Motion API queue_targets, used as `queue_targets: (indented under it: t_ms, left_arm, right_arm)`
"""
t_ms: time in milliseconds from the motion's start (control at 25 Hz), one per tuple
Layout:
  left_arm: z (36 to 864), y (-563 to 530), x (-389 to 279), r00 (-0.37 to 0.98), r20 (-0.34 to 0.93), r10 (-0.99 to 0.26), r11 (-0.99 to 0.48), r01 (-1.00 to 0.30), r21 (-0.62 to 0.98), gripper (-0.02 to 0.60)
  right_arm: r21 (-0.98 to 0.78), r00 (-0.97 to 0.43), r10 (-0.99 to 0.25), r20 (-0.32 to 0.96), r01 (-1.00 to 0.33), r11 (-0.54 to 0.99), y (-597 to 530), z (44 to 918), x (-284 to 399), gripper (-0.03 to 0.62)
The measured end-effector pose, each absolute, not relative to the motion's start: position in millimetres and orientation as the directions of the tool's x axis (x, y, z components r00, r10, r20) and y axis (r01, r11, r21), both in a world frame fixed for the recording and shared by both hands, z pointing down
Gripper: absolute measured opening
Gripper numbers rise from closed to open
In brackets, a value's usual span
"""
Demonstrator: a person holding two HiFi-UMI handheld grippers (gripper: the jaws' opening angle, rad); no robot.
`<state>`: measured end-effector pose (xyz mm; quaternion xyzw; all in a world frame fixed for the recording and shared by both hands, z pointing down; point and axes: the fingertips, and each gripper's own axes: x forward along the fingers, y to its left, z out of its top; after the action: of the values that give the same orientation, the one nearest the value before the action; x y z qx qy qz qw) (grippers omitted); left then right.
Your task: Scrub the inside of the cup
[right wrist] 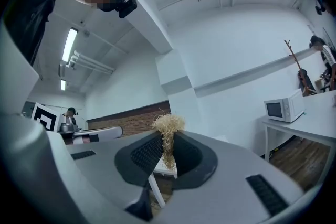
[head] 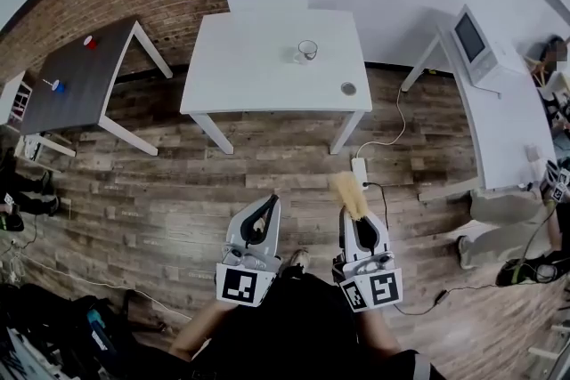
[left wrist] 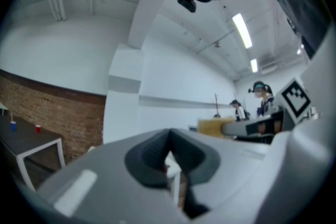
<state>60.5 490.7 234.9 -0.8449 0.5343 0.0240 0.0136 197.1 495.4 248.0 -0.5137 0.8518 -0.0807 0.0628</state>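
Scrubbing stage: not begun, by my reading — all of it is left.
White table [head: 267, 76]: well ahead, across the wood floor.
Left gripper [left wrist: 169, 150]: jaws together, nothing between them.
Right gripper [right wrist: 168, 149]: jaws clamped on a straw-coloured fibre scrubber [right wrist: 168, 124].
Cup [head: 306, 51]: upright on the table — well apart from the 2 grippers.

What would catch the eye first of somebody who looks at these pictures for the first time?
The straw-coloured scrubber tuft stands out most, clamped in the right hand-held gripper low in the head view, above the wooden floor. The left hand-held gripper beside it is shut and empty. Ahead stands a white table with a small clear cup on it.
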Motion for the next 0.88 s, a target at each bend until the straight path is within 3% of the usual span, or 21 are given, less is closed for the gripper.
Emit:
queue_targets:
  t_ms: [520, 880]
  left_arm:
    - [231, 362, 33, 0.497, -0.082, -0.864, -0.497, -0.868, -0.016, 0.005]
    - [239, 287, -7, 0.572, -0.034, -0.82, -0.569, -0.82, -0.06, 0.005]
  right_arm:
    - [-0.171, -0.397, -0.918, -0.015, -0.903, 0.394, 382, 244, 167, 0.038]
    - [-0.176, -0.343, -0.939, -0.007, -0.924, 0.339, 307, 240, 126, 0.038]
